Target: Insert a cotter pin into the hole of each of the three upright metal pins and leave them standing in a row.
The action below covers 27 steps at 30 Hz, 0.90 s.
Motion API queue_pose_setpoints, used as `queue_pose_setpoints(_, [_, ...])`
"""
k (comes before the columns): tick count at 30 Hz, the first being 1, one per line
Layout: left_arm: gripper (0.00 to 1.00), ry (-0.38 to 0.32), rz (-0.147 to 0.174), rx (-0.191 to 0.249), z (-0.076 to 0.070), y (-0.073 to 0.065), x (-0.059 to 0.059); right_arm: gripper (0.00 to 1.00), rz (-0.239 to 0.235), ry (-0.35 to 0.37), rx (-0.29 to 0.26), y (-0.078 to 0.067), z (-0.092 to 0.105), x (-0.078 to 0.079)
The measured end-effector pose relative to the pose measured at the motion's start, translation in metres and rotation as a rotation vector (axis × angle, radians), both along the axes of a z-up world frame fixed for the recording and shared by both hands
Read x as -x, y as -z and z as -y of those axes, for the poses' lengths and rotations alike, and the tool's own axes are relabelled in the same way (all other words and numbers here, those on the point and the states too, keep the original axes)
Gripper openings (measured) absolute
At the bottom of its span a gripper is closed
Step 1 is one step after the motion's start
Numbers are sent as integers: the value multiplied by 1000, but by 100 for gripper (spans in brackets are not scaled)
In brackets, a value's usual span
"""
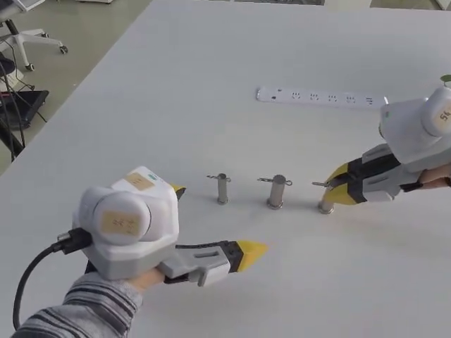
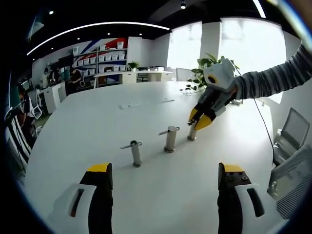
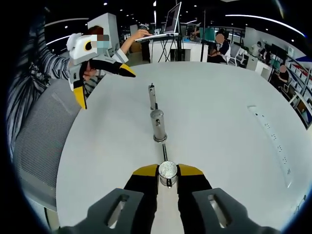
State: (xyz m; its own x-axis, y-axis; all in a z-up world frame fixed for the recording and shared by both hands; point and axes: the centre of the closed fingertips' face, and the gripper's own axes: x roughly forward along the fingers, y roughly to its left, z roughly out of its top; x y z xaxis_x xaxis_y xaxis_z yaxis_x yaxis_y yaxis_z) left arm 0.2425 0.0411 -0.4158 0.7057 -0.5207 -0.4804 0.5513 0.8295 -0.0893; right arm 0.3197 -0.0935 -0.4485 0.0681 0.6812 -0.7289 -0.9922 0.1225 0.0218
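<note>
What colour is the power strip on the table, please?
White; the power strip shows best in the head view.

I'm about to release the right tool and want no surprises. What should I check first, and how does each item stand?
1. First metal pin upright, first cotter pin through it: ok.
2. Middle metal pin upright, middle cotter pin through it: ok.
3. Third cotter pin fully through third metal pin: cannot tell; right tool hides the hole.
4. Three pins in a row: ok.
5. Left tool open, empty, clear of the row: ok.
</note>
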Motion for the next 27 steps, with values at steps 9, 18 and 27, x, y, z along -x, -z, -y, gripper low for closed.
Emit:
queue_pose_setpoints(9, [89,1,-3,7,-2,-1,-3,20,25,40,-4,-3,1,-1])
queue_pose_setpoints(18, [89,5,-5,27,-5,-7,-7,27,53,172,-47,-20,13,6])
queue_pose_setpoints(27, [89,-19,-11,53,-11,-13,-13,44,30,421,-140,-41,26,19])
